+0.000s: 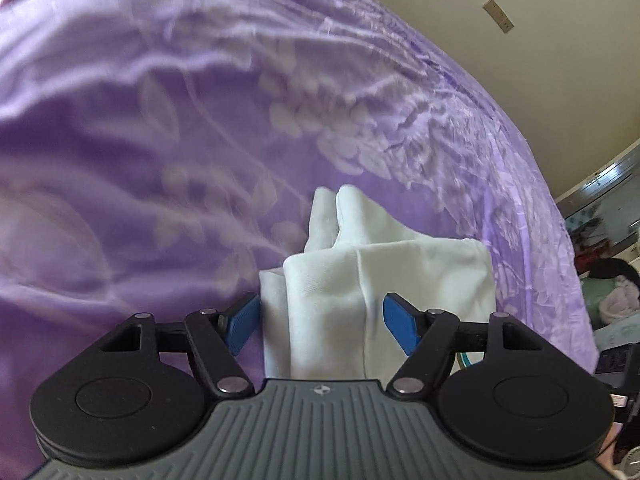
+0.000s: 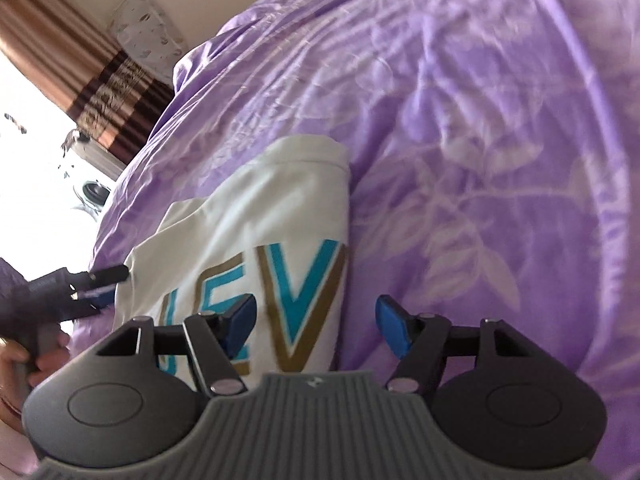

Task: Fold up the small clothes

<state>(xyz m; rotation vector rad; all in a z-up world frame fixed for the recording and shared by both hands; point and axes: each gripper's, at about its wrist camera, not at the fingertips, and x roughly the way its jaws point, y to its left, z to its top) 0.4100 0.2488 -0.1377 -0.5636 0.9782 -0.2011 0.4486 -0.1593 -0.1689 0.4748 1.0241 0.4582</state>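
A small white garment lies folded on the purple floral bedspread. In the left wrist view my left gripper is open, its blue pads on either side of a bunched white fold. In the right wrist view the same garment shows teal and gold letters. My right gripper is open above its right edge, the left pad over the print and the right pad over the bedspread. The left gripper shows at the garment's left edge, held by a hand.
A cream wall with a switch plate rises beyond the bed. Cluttered furniture stands at the right. In the right wrist view a brown striped curtain and a bright window are at the left.
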